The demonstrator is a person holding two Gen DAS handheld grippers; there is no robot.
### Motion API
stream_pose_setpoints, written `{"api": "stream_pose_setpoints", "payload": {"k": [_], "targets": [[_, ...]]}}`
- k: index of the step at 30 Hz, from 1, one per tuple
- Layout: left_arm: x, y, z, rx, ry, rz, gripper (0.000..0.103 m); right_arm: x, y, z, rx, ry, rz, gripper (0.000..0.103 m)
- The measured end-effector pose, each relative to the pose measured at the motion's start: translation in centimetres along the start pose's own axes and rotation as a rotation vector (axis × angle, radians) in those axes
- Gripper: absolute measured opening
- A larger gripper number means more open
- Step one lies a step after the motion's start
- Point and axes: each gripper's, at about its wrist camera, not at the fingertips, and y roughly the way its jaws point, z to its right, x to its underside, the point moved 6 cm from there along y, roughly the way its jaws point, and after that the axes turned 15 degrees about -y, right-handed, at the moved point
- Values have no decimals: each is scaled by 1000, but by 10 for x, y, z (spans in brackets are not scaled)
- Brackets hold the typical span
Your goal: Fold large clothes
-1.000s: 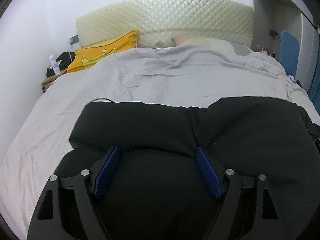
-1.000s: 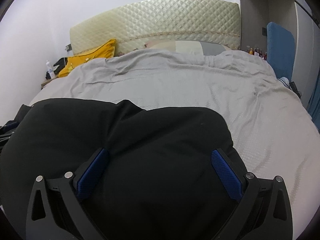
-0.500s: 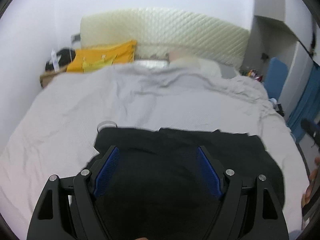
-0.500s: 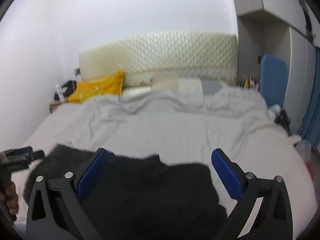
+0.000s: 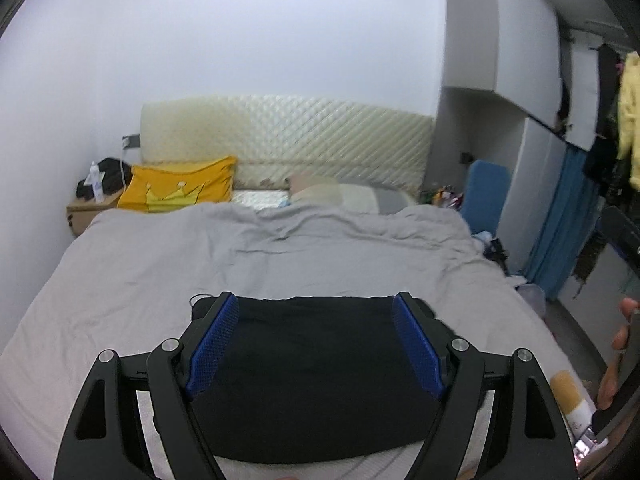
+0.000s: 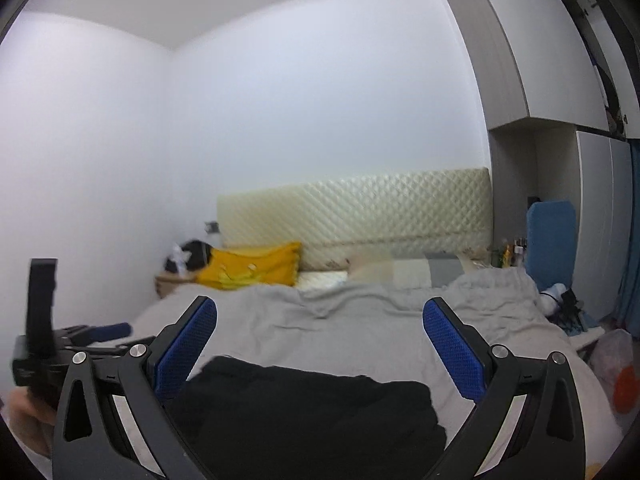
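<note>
Black folded garment (image 5: 312, 376) lay on the grey bed (image 5: 120, 280) as left gripper (image 5: 316, 344) and right gripper (image 6: 320, 348) hovered, jaws spread empty; smoothing edges squarely seemed wise.

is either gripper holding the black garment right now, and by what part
Nothing is held. The left gripper and right gripper are both open, with the folded black garment lying free on the bed.
</note>
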Motion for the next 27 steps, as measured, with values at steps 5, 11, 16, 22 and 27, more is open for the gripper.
{"api": "stream_pose_setpoints", "payload": {"k": [5,11,16,22,27], "targets": [[11,-45,17,50,10,44,80,3,-40,-5,22,-4,44,103],[36,-80,29,57,48,73,80,24,-68,-18,44,-17,38,103],[63,-91,31,60,54,44,80,49,-77,-28,58,-9,-3,103],[89,-83,21,34,40,13,80,84,-75,-38,55,15,-70,103],[115,-65,8,6,30,-47,80,112,-70,-47,68,-5,-138,103]]}}
